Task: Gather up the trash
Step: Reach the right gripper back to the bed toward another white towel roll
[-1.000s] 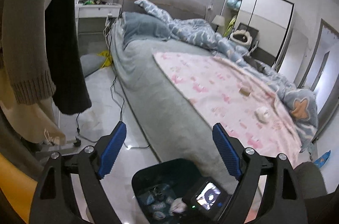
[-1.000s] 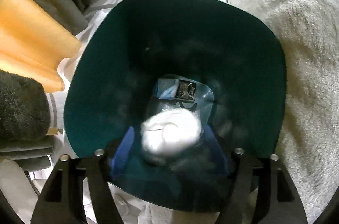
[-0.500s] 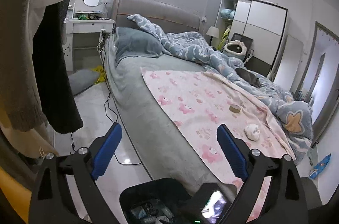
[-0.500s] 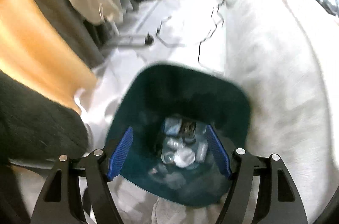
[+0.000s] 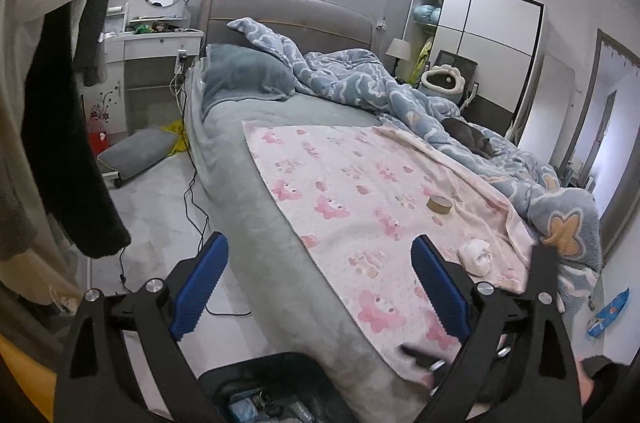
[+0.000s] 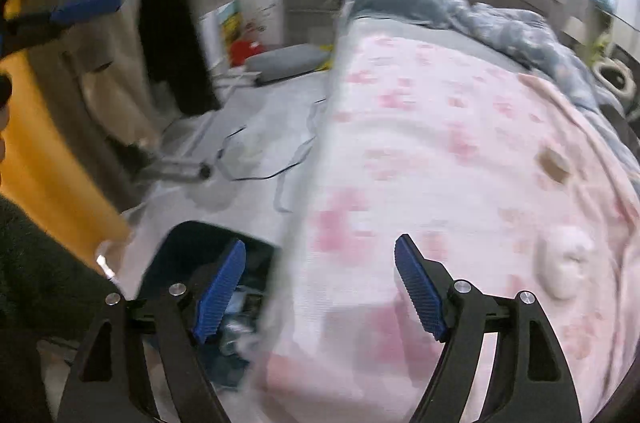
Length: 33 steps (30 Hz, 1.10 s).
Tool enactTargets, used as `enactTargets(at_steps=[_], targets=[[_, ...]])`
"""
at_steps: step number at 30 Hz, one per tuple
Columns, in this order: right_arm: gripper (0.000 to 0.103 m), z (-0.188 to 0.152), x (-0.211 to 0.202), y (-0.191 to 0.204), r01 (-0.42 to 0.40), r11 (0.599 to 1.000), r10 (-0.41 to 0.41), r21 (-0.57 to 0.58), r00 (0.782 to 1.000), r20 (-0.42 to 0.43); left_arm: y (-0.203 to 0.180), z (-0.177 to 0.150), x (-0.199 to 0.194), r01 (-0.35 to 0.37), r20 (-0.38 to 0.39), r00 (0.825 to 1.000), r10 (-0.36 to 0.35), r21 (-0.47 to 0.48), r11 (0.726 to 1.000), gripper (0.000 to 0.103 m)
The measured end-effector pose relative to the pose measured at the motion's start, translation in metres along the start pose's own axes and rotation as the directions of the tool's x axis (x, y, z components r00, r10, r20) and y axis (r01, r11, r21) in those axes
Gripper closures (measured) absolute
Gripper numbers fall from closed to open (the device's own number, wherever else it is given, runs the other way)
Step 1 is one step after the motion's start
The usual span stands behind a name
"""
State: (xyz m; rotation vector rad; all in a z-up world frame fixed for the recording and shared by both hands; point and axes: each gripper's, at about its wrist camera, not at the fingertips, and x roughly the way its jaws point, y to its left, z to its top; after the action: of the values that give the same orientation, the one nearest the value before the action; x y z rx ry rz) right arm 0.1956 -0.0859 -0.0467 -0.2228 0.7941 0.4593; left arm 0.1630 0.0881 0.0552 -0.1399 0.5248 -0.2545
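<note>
in the left wrist view we are looking along the bed. the left gripper (image 5: 318, 283) is standing wide open with nothing between its blue pads. on the pink blanket (image 5: 344, 191) the crumpled white tissue (image 5: 475, 254) is lying near the far edge, and the brown tape roll (image 5: 439, 204) is resting a little further up, apart from it. we are judging the tissue as very light and soft, so it is going to squash under the pads; taking it across its middle bulge seems best. the roll looks stiff and light, and we think a hold across its outer wall is safer than on its flat top. the dark trash bin (image 5: 260, 379) is showing only its rim at the bottom edge here.

in the right wrist view, which is blurred, the right gripper (image 6: 320, 293) is also open and empty, and its jaws have just been opening. this view is showing the bin (image 6: 188, 243) on the floor just beside the bed, with rubbish inside, more fully than the other view. the tissue (image 6: 564, 269) and the roll (image 6: 554, 165) are appearing here only as soft shapes.
</note>
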Motion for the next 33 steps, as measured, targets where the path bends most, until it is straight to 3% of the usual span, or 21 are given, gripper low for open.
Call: enactTargets(at_steps=[6, 13, 18, 24, 28, 33], targets=[[0.025, -0.006, -0.002, -0.075, 0.043, 0.99, -0.049, 0.136, 0.998, 0.038, -0.025, -0.008, 0.033, 0.002, -0.026, 1.0, 0.0, 0.054, 0.999, 0.009], [0.025, -0.003, 0.003, -0.106, 0.063, 0.991, -0.069, 0.117, 0.996, 0.047, -0.048, -0.018, 0.07, 0.011, -0.076, 0.997, -0.006, 0.068, 0.998, 0.008], [0.025, 0.003, 0.0, -0.127, 0.071, 0.989, -0.081, 0.133, 0.994, 0.068, -0.057, -0.013, 0.088, 0.015, -0.067, 0.998, -0.009, 0.089, 0.996, 0.008], [0.025, 0.006, -0.007, -0.171, 0.08, 0.971, -0.104, 0.226, 0.99, 0.094, -0.061, -0.013, 0.112, 0.04, -0.114, 0.993, -0.034, 0.046, 0.998, 0.008], [0.025, -0.001, -0.005, -0.196, 0.093, 0.952, -0.117, 0.291, 0.991, 0.066, -0.074, -0.009, 0.126, 0.067, -0.115, 0.992, -0.06, 0.054, 0.996, 0.008], [0.025, -0.01, 0.002, -0.197, 0.088, 0.961, -0.099, 0.262, 0.995, 0.026, -0.102, -0.006, 0.147, 0.092, -0.101, 0.992, -0.079, 0.128, 0.988, 0.008]])
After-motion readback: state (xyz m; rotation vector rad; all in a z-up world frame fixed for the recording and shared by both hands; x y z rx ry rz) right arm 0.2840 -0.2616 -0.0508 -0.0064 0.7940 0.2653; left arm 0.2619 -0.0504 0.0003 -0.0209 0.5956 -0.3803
